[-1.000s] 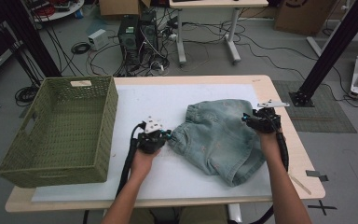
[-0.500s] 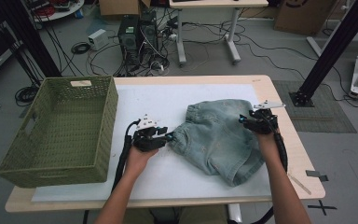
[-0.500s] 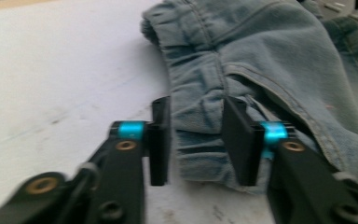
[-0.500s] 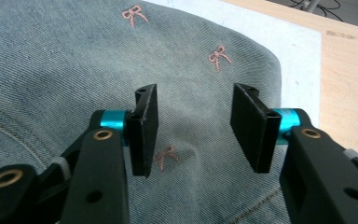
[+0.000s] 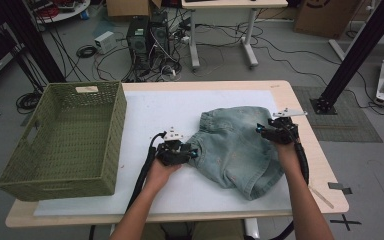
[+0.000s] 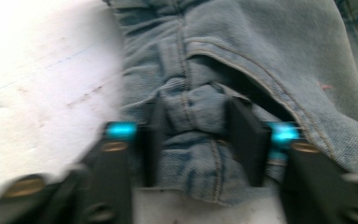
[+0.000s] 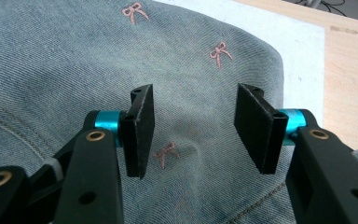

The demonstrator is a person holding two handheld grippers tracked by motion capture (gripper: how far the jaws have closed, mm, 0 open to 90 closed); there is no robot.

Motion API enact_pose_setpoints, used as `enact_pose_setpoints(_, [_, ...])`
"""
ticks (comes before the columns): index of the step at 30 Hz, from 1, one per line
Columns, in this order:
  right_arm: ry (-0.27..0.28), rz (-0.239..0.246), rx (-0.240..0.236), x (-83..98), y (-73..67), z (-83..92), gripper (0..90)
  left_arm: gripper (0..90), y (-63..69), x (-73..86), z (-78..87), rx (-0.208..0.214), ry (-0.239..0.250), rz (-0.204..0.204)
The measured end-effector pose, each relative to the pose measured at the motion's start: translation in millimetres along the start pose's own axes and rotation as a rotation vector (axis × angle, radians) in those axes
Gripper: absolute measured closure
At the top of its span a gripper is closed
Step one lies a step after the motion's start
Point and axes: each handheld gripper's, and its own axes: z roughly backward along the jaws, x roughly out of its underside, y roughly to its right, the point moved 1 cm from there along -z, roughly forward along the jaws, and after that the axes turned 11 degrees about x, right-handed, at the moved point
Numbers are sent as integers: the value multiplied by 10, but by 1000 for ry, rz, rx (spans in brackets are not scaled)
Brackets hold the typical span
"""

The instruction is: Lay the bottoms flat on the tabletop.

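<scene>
A pair of light-blue denim shorts (image 5: 235,145) with small pink bows lies crumpled on the white mat (image 5: 155,110). My left gripper (image 5: 192,153) is at the shorts' left edge. In the left gripper view a bunched fold of seamed denim (image 6: 191,107) fills the gap of the left gripper (image 6: 196,126); its jaws have just been closing and the pads press on the fold. My right gripper (image 5: 260,129) hovers over the shorts' right edge. In the right gripper view the right gripper (image 7: 193,95) has just been opening, with flat denim (image 7: 74,56) below and nothing between the pads.
A large green woven basket (image 5: 112,135) stands on the table's left side. The bare wooden table edge (image 5: 325,165) runs just right of the shorts. Computers, cables and another table stand on the floor beyond.
My left gripper has moved right onto the shorts' edge; its jaws opened and then closed round a fold of denim. The right hand has stayed put, its jaws slightly wider.
</scene>
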Motion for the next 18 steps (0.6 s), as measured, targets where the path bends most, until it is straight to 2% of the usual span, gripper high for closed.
enact_pose_setpoints(2, [2,-2,0,1,6,5,490,753,15,-20,7,8,5,-9])
enact_pose_setpoints(3, [2,-3,1,4,10,8,491,873,26,-32,18,-9,10,-26])
enact_pose_setpoints(6, [1,-6,1,17,21,15,493,880,22,-54,61,-41,16,-49])
enact_pose_setpoints(13, [-2,-8,0,50,37,23,494,882,-140,-89,253,-138,71,-31])
enact_pose_setpoints(18, [0,0,-6,50,18,35,495,882,-294,-107,353,-197,83,-6])
